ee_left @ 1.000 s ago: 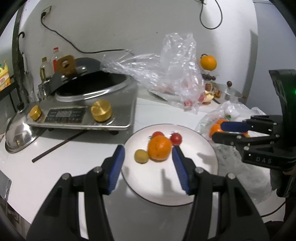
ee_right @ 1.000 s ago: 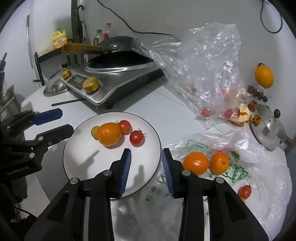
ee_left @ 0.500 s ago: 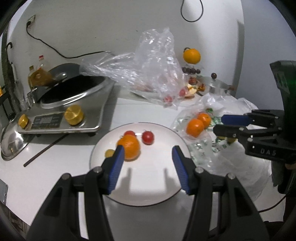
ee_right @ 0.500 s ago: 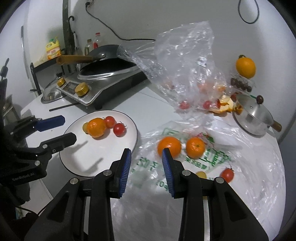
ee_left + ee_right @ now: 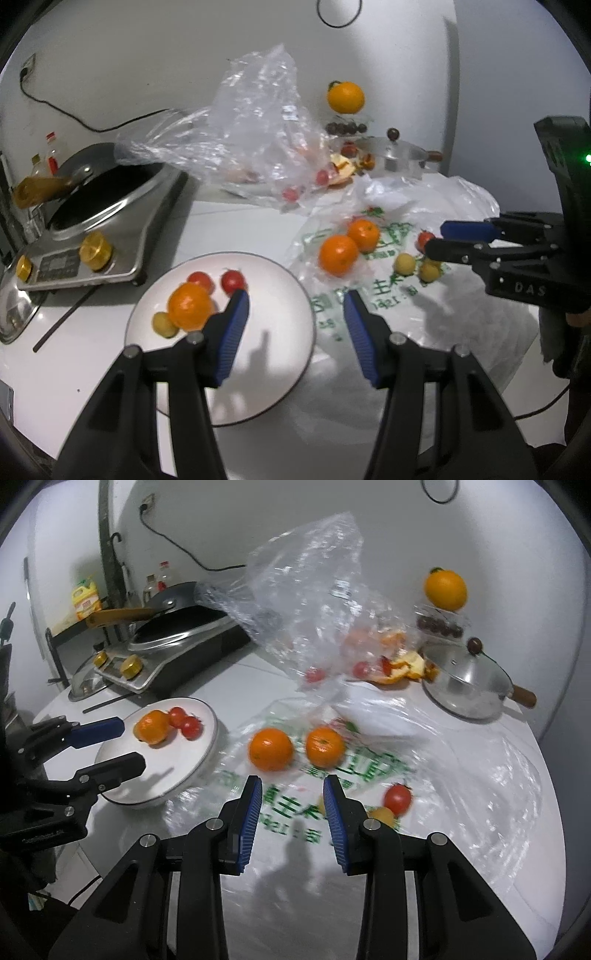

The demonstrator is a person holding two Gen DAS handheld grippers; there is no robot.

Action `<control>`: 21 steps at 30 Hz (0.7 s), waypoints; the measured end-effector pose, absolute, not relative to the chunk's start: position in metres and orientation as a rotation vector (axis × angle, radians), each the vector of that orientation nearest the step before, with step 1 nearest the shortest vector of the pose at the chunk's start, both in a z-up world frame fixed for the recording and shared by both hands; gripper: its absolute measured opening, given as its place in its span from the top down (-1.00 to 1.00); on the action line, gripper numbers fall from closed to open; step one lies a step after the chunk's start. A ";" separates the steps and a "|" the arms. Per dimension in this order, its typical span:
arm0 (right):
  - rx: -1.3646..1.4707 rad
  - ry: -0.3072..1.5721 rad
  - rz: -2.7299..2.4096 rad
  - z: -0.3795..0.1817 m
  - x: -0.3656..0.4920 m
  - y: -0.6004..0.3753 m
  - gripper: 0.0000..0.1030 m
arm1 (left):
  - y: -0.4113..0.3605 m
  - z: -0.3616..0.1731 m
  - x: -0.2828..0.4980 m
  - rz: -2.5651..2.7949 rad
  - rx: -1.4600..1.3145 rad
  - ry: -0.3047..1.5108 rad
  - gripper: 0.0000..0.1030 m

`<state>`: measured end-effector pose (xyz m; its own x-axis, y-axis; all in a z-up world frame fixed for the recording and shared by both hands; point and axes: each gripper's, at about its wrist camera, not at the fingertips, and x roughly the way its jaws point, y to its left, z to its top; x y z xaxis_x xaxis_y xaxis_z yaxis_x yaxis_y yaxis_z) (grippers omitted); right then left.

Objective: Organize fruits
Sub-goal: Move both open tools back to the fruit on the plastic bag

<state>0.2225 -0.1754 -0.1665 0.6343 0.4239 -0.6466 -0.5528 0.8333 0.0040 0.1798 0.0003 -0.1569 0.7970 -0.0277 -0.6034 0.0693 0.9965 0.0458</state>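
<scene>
Jaws of the left gripper (image 5: 295, 306) stand apart with nothing between them, above the near right rim of a white plate (image 5: 280, 354); jaws of the right gripper (image 5: 293, 794) stand narrowly apart, also empty, above a printed plastic bag (image 5: 369, 775) spread flat on the white tabletop (image 5: 229, 225). On the plate: one orange (image 5: 190, 305), two red tomatoes (image 5: 233, 280) and a small yellow fruit (image 5: 164, 324), grouped at its far left side. On the printed bag, right of the plate: two oranges (image 5: 271, 748) side by side, a red tomato (image 5: 397, 799) and small yellow fruits (image 5: 405, 263) nearer the right gripper. Behind them, a crumpled clear bag (image 5: 258, 122) holds more tomatoes; a steel cooker (image 5: 103, 221) stands at far left, a lidded steel pot (image 5: 465, 683) at far right
</scene>
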 end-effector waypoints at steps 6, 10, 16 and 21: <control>-0.174 0.693 0.546 -0.172 0.227 -0.197 0.28 | -0.017 -0.158 0.186 -0.068 0.090 0.661 -0.06; -0.158 0.699 0.533 -0.176 0.232 -0.212 0.28 | -0.028 -0.159 0.190 -0.080 0.102 0.669 -0.06; -0.138 0.719 0.513 -0.185 0.238 -0.229 0.28 | -0.043 -0.164 0.199 -0.103 0.120 0.688 -0.06; -0.130 0.741 0.509 -0.195 0.246 -0.235 0.29 | -0.050 -0.167 0.206 -0.116 0.127 0.701 -0.06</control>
